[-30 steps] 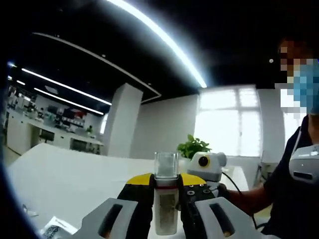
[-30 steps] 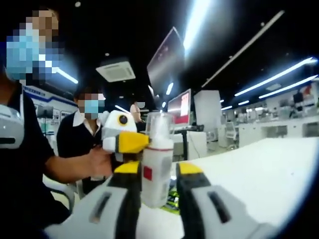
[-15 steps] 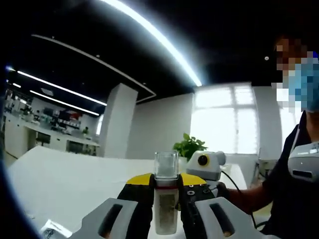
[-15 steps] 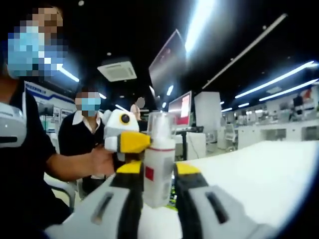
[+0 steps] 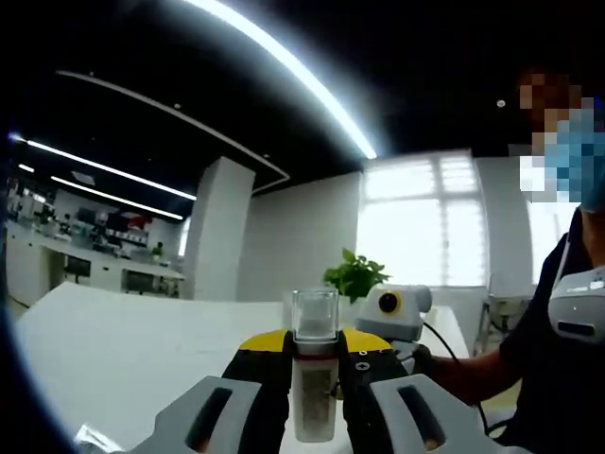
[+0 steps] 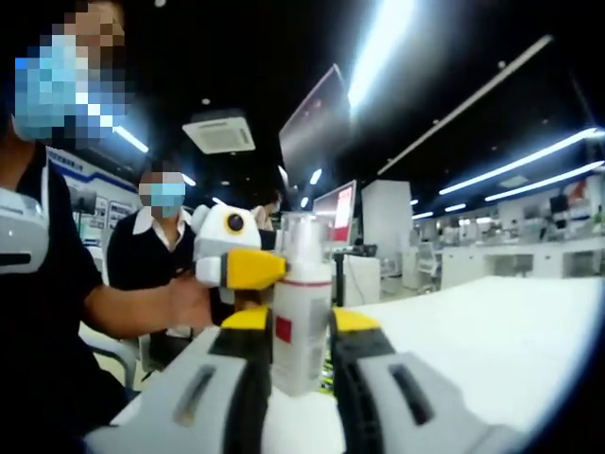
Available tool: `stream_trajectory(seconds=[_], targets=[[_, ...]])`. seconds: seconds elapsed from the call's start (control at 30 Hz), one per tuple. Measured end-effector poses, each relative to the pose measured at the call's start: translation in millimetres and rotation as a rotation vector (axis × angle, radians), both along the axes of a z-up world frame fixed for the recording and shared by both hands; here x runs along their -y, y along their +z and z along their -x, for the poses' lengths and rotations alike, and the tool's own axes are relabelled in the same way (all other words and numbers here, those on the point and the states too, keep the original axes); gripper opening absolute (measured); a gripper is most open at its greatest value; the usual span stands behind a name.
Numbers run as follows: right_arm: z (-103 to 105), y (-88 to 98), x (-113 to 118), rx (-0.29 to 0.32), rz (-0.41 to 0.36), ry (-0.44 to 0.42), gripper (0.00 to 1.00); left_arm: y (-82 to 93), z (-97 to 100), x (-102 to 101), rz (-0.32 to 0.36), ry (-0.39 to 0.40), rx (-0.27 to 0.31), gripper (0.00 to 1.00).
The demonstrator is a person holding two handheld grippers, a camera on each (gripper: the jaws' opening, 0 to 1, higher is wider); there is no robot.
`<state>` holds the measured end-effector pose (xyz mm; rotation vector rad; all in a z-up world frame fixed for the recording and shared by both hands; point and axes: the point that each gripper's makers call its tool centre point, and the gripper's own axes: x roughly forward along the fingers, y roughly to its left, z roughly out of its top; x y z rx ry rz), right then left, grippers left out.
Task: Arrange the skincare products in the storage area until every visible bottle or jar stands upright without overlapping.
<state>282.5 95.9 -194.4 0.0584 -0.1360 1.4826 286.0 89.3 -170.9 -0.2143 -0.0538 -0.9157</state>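
Note:
A white bottle (image 6: 301, 350) with a clear cap and a red square label stands upright between the yellow-tipped jaws of my right gripper (image 6: 301, 322), which is shut on its lower body. My left gripper (image 6: 241, 270) reaches in from the left, its yellow tip against the bottle's upper part. In the left gripper view the same bottle (image 5: 314, 388) rises between the jaws of my left gripper (image 5: 314, 345), shut on it, with the clear cap (image 5: 314, 315) showing above the tips. The bottle hangs above the white table (image 5: 123, 340).
The white table (image 6: 492, 331) stretches away on both sides. A potted plant (image 5: 354, 277) stands at its far end. A small packet (image 5: 95, 437) lies at the lower left. The person (image 5: 558, 312) holding the grippers is close by, and a second person (image 6: 161, 255) sits behind.
Both views have shifted slightly with the hands. The bottle stays held between both grippers in the same pose.

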Motion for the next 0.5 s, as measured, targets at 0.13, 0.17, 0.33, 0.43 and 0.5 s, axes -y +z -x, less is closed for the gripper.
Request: stream_trajectory(seconds=[0.13,0.17,0.33,0.43,0.5], targets=[[-1,1.3,8,0.005,-0.003,-0.012,0.22,1.1,-1.5,7,-0.004,-0.007,0.002,0.18],[-2,1.4,10,0.006,-0.003,-0.015,0.22,1.2,-1.8,9,-0.006,-0.009,0.002,0.18],[-5,1.4,19,0.010,-0.001,-0.031,0.22,1.1,-4.3,18,-0.014,-0.017,0.001,0.18],[-6,2.3,24,0.014,-0.001,-0.038,0.22,1.7,-5.0,23,-0.019,-0.019,0.002,0.18],[-7,3.1,26,0.017,-0.002,-0.043,0.22,2.7,-5.7,26,-0.021,-0.022,0.004,0.18]])
